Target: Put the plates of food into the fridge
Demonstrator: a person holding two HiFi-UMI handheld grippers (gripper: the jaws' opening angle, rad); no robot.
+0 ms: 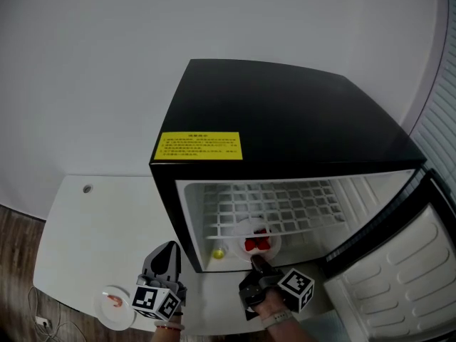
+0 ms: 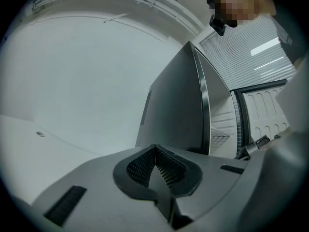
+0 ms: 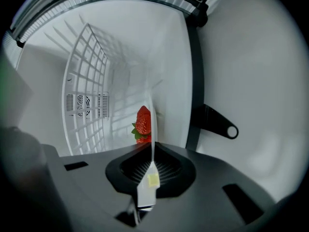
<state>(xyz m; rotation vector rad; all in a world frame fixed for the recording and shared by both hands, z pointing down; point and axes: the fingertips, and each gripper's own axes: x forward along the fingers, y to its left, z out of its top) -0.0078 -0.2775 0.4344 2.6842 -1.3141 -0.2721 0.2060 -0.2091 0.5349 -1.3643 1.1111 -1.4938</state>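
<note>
The person's forearms are cut off at the head view's lower edge, and the orange morsel on the second plate (image 1: 107,313) is too small to name. The right gripper (image 1: 255,261) reaches into the open fridge (image 1: 285,112), its fingers clamped on the rim of a plate (image 1: 246,228) of strawberries (image 3: 143,121). The left gripper (image 1: 169,251) hovers over the surface (image 1: 92,219) with its fingers together and empty. There are two plates, one in the fridge's mouth and one at the surface's front edge.
</note>
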